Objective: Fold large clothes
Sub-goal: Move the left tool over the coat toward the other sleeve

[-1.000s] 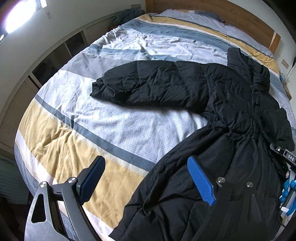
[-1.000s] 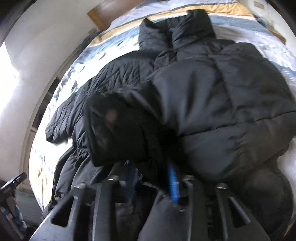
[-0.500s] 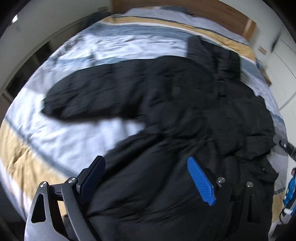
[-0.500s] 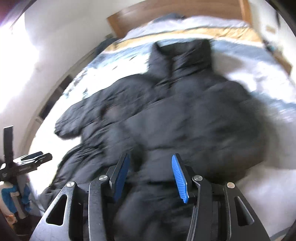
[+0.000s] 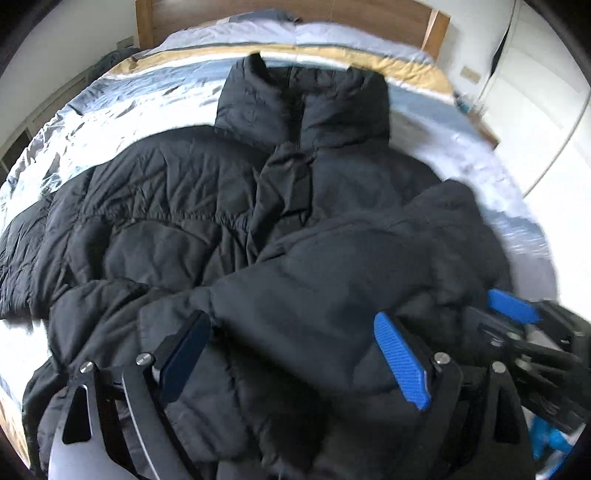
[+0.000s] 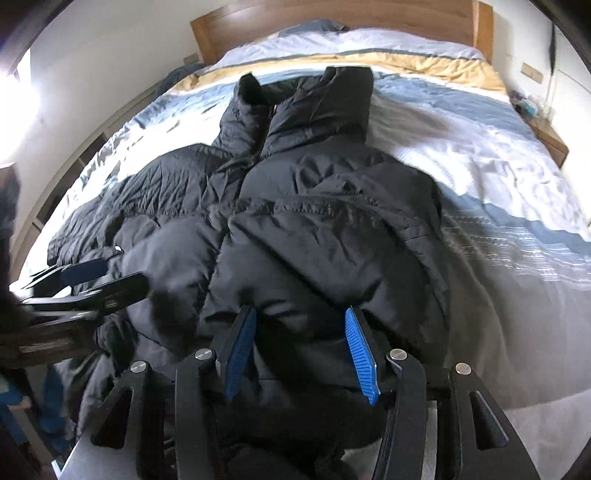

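Note:
A black puffer jacket [image 5: 258, 229] lies front-up on the bed, its collar [image 5: 306, 99] towards the headboard. One sleeve [image 5: 369, 258] lies folded across the body; the other stretches out to the left [image 5: 29, 258]. My left gripper [image 5: 291, 354] hovers open over the jacket's lower middle, nothing between its blue pads. My right gripper [image 6: 300, 350] is over the jacket [image 6: 314, 229] near its hem, jaws opening, with fabric below but no pad pressing on it. Each gripper shows in the other's view: right [image 5: 517, 314], left [image 6: 92, 284].
A striped duvet [image 6: 480, 177] in grey, blue and yellow covers the bed, with bare room right of the jacket. A wooden headboard [image 6: 332, 18] stands at the far end. A nightstand [image 6: 546, 136] is at far right, shelving along the left wall [image 5: 22, 136].
The right gripper has let go of the sleeve, which now lies across the jacket's body, and pulled back. The left gripper has swept from the bed's left side to over the jacket.

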### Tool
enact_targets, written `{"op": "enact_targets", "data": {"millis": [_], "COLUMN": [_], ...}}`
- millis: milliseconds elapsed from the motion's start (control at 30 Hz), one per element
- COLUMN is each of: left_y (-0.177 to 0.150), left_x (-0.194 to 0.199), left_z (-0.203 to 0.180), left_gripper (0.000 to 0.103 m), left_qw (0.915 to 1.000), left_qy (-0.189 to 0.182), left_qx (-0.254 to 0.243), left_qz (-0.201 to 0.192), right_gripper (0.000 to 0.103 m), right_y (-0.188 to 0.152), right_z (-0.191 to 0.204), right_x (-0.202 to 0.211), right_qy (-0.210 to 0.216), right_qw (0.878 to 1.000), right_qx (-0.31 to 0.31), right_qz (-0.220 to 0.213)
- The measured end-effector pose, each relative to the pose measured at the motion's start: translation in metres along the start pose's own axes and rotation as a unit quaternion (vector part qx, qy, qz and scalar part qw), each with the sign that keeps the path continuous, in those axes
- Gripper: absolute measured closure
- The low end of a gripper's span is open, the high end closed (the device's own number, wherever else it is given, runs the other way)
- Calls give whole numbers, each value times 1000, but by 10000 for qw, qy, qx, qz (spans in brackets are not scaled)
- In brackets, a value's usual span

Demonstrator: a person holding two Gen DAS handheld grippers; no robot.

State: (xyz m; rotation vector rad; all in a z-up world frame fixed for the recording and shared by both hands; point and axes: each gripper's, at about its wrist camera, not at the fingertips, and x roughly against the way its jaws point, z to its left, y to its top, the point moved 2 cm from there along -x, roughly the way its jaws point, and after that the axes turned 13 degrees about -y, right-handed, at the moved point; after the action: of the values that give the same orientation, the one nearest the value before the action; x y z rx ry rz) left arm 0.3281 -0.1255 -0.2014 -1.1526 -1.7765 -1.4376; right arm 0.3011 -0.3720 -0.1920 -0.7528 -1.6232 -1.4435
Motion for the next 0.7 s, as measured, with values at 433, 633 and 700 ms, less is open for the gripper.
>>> {"op": "enact_targets", "data": {"millis": [433,633,700], "left_y": [-25,-25,-34], "left_x": [31,29,12], "left_z": [31,22,30], "left_gripper": [12,12,12], "left_qw": [9992,9993,9993], "left_qy": [367,278,326], "left_qx": [-70,-209,-89], "left_qz": [-115,-147,178], "right_gripper": [51,41,41], "right_y": [-12,-14,-21], "right_z": [-61,-30,-18], "right_x": [0,25,15], "right_qy": [-508,43,70], "right_qw": [9978,9984,9992], "right_qx": [-416,-523,-381], "right_qz": [57,-219,-26]}}
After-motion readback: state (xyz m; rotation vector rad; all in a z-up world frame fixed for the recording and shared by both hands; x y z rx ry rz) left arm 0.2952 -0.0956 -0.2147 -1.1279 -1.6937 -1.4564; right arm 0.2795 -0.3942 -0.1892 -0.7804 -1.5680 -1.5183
